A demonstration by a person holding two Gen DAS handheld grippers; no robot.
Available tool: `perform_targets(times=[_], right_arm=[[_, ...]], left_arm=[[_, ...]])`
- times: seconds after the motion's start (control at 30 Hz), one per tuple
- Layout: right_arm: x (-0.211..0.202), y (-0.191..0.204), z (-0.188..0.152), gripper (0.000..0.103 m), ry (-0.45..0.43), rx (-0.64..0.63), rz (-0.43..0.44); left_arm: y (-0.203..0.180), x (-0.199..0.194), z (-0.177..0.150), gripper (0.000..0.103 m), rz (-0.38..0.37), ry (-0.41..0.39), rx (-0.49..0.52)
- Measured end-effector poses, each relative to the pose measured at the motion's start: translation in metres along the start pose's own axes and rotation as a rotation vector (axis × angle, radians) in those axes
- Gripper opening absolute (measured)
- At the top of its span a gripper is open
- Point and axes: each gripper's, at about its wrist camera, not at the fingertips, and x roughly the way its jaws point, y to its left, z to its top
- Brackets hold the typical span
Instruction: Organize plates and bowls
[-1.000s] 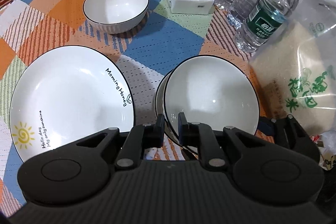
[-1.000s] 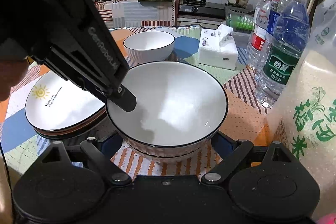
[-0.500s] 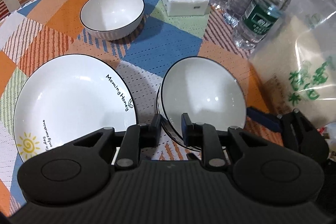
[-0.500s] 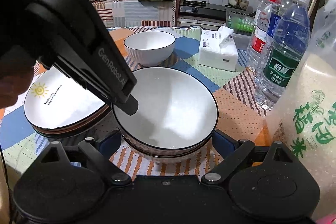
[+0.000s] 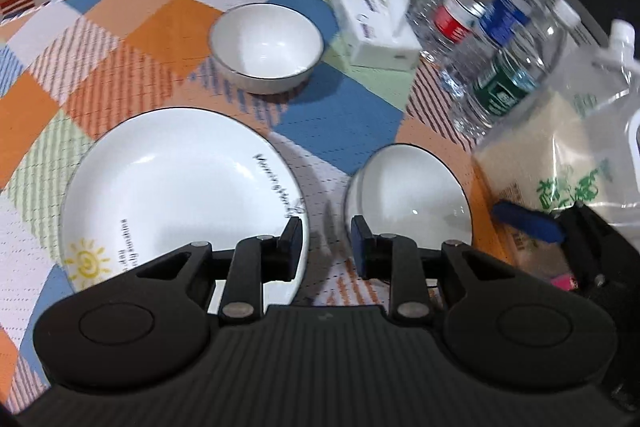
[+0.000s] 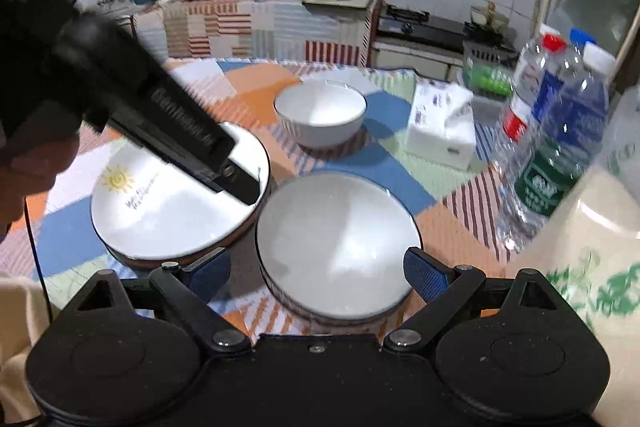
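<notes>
A stack of white black-rimmed bowls [image 5: 408, 195] [image 6: 340, 247] sits on the patchwork cloth near the front right. A white plate with a sun drawing [image 5: 176, 187] [image 6: 176, 211] tops a plate stack to its left. Another white bowl [image 5: 267, 47] [image 6: 320, 115] stands farther back. My left gripper [image 5: 326, 247] is open and empty, raised above the gap between plate and bowls; it shows in the right wrist view [image 6: 240, 187] over the plate. My right gripper [image 6: 316, 273] is open, its fingers either side of the bowl stack, not touching it.
A tissue box [image 5: 376, 23] [image 6: 440, 131] lies at the back. Several water bottles [image 5: 496, 39] [image 6: 560, 131] stand at the right. A rice bag [image 5: 568, 155] [image 6: 600, 247] is at the right edge. A kitchen counter [image 6: 280, 19] lies beyond the table.
My left gripper let go of the top bowl, opened wider and drew back and to the left. The bowl settled onto the stack. The right gripper pulled back slightly.
</notes>
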Motion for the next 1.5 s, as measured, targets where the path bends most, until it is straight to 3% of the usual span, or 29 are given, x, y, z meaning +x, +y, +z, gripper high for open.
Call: perform_targets(times=[0.17, 0.33, 0.43, 0.6, 0.77, 0.93, 1.2, 1.3, 1.43, 1.5], right_arm=[[-0.008, -0.007, 0.026, 0.095, -0.079, 0.016, 0.081], [-0.008, -0.008, 0.061, 0.095, -0.125, -0.023, 0.105], [0.007, -0.014, 0.087, 0.095, -0.067, -0.013, 0.113], [0.045, -0.039, 0.122, 0.095, 0.047, 0.113, 0.230], [0.099, -0.064, 0.142, 0.087, 0.161, 0.310, 0.289], [0.151, -0.080, 0.143, 0.082, 0.314, 0.556, 0.322], [0.208, -0.073, 0.132, 0.071, 0.299, 0.587, 0.116], [0.227, -0.070, 0.126, 0.070, 0.293, 0.579, 0.040], [0.242, -0.077, 0.123, 0.056, 0.305, 0.548, 0.010], [0.243, -0.080, 0.125, 0.046, 0.287, 0.531, 0.002]], left_arm=[[0.018, -0.015, 0.010, 0.036, 0.062, -0.028, 0.000], [0.036, -0.025, 0.031, 0.038, 0.109, -0.061, -0.016], [0.042, -0.028, 0.048, 0.038, 0.153, -0.075, 0.012], [0.055, -0.033, 0.077, 0.047, 0.198, -0.126, 0.085], [0.074, -0.015, 0.098, 0.056, 0.181, -0.139, 0.014], [0.089, 0.020, 0.113, 0.058, 0.195, -0.159, -0.054], [0.103, 0.080, 0.126, 0.056, 0.165, -0.129, -0.157], [0.104, 0.094, 0.128, 0.056, 0.192, -0.116, -0.158], [0.108, 0.105, 0.127, 0.051, 0.183, -0.110, -0.199], [0.109, 0.107, 0.128, 0.039, 0.158, -0.115, -0.217]])
